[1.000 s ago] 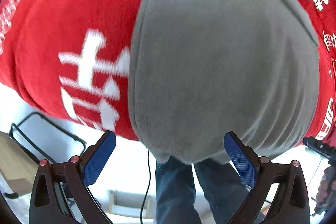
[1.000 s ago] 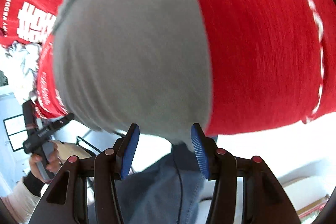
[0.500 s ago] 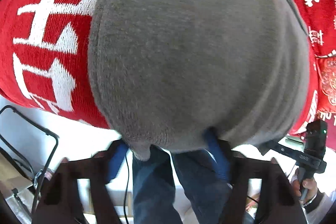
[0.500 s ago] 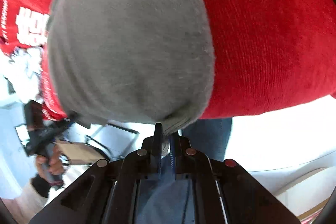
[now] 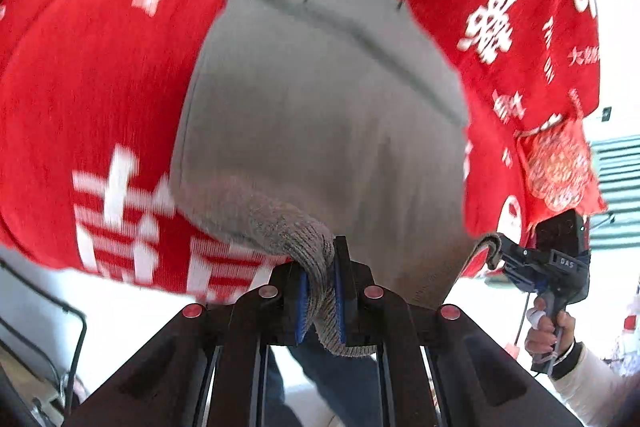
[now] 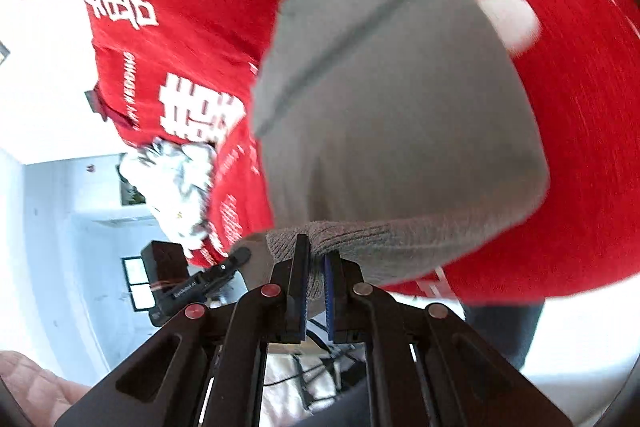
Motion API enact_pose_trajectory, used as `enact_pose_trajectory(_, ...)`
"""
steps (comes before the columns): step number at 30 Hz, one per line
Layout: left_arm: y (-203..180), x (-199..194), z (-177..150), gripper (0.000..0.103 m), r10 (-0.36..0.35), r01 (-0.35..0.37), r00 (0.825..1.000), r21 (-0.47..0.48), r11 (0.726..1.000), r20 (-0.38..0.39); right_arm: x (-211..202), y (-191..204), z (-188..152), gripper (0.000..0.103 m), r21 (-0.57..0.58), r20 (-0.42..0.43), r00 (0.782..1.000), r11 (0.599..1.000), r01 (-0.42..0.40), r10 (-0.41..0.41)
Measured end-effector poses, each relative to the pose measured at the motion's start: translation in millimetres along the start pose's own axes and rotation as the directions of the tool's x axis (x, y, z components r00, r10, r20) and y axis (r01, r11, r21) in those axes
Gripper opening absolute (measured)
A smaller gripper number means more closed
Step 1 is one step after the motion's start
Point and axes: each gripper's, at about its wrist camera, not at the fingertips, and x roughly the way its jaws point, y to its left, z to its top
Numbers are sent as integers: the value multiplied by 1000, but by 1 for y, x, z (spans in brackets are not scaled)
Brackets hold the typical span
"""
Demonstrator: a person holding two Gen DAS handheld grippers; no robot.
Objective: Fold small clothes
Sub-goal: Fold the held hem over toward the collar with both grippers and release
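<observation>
A grey knit garment (image 5: 328, 115) lies on a red cloth with white characters (image 5: 88, 99). My left gripper (image 5: 320, 267) is shut on its near left corner, and the knit edge bunches between the blue pads. My right gripper (image 6: 316, 263) is shut on the near right corner of the grey garment (image 6: 392, 115). Both near corners are lifted off the cloth. The right gripper also shows in the left wrist view (image 5: 494, 247), pinching the far corner. The left gripper shows in the right wrist view (image 6: 236, 259).
The red cloth (image 6: 580, 147) covers the table. A crumpled white and grey cloth (image 6: 180, 187) lies at the cloth's left edge. A red patterned item (image 5: 560, 167) lies at the right edge. The person's jeans (image 5: 352, 387) show below the table edge.
Both grippers went from open around the garment's near edge to shut on its corners. They have since lifted the near edge and pulled back from the cloth.
</observation>
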Motion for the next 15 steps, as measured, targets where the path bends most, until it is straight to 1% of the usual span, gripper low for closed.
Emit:
enact_pose_trajectory(1, -1, -3, 10, 12, -6, 6, 1000, 2, 1000, 16, 1, 5, 7, 7, -2, 9, 1000, 1000, -9, 9)
enact_pose_trajectory(3, -7, -8, 41, 12, -15, 14, 999, 2, 1000, 50, -8, 16, 32, 7, -6, 30, 999, 1000, -26, 26)
enact_pose_trajectory(8, -20, -9, 107, 12, -15, 15, 994, 8, 1000, 107, -9, 41, 105, 7, -36, 79, 995, 998, -57, 60)
enact_pose_trajectory(10, -28, -7, 137, 12, -13, 10, 992, 18, 1000, 128, -13, 46, 136, 7, -48, 97, 993, 997, -56, 61)
enact_pose_trajectory(11, -32, -5, 151, 12, -8, 5, 991, 25, 1000, 135, -8, 50, 152, 7, -52, 106, 993, 997, -50, 56)
enact_pose_trajectory(12, -35, -4, 160, 12, -5, 1, 990, 30, 1000, 141, -8, 50, 166, 7, -68, 137, 989, 996, -49, 58)
enact_pose_trajectory(14, -42, 4, 187, 12, 10, -18, 988, 47, 999, 155, 1, 50, 201, 7, -62, 149, 988, 997, -37, 46)
enact_pose_trajectory(15, -45, 11, 206, 12, 16, -24, 987, 47, 999, 160, 6, 47, 216, 7, -57, 152, 988, 998, -24, 32)
